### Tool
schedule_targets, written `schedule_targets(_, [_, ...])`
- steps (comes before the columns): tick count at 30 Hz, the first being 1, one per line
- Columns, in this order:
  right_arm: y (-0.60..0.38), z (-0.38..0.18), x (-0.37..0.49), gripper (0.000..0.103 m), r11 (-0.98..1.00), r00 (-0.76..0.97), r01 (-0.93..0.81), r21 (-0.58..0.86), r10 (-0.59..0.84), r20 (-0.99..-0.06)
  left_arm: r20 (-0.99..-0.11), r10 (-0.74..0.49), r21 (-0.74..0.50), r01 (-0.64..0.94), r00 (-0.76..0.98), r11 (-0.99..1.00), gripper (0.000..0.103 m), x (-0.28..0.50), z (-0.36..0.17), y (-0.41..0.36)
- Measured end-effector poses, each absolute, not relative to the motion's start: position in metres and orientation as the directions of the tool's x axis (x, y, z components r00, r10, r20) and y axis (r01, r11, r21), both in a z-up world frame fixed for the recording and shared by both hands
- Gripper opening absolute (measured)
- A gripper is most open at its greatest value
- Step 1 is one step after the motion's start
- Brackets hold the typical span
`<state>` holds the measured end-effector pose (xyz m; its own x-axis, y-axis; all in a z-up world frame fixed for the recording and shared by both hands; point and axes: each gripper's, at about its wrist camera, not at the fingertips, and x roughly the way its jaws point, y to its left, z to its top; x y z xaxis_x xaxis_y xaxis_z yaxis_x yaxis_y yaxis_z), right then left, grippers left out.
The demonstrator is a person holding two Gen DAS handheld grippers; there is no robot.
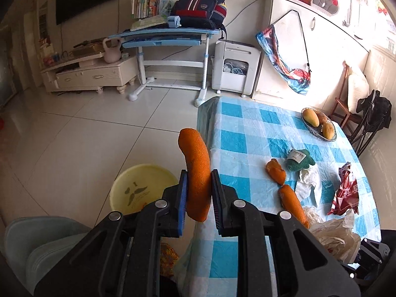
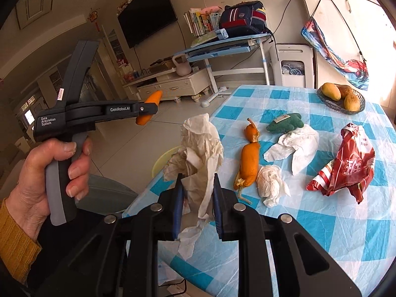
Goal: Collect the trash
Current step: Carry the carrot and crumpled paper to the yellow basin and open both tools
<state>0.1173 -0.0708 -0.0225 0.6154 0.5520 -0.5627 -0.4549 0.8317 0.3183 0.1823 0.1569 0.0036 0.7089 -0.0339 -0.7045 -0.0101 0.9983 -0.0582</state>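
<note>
My left gripper (image 1: 198,177) is shut on a curved strip of orange peel (image 1: 196,170), held in the air past the table's left edge and above a yellow basin (image 1: 135,188) on the floor. The right wrist view shows that same gripper (image 2: 146,111) in a hand, the orange peel (image 2: 153,97) sticking out both sides. My right gripper (image 2: 198,180) is shut on a crumpled white tissue (image 2: 200,148), lifted over the table's near left corner. Still lying on the checked cloth (image 2: 309,222) are more orange peel (image 2: 248,160), a tissue ball (image 2: 271,183), a flat tissue (image 2: 294,146), a red wrapper (image 2: 346,163) and a green scrap (image 2: 284,123).
A wire basket of fruit (image 2: 341,96) stands at the table's far right. A grey-green chair seat (image 1: 37,242) sits near the basin (image 2: 163,160). Across the tiled floor are a blue desk (image 1: 170,37), a white appliance (image 1: 235,66) and a wooden chair (image 1: 346,104).
</note>
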Motion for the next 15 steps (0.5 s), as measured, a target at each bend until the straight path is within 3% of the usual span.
schedule_targets(12, [0.072, -0.045, 0.232, 0.022, 0.756, 0.483, -0.583, 0.299, 0.617, -0.621, -0.795, 0.032, -0.184, -0.291, 0.606, 0.939, 0.019, 0.259, -0.050, 0.284])
schedule_targets(15, [0.095, -0.059, 0.258, 0.027, 0.760, 0.451, -0.575, 0.303, 0.603, -0.658, -0.801, 0.073, -0.189, -0.367, 0.594, 0.911, 0.037, 0.265, -0.056, 0.301])
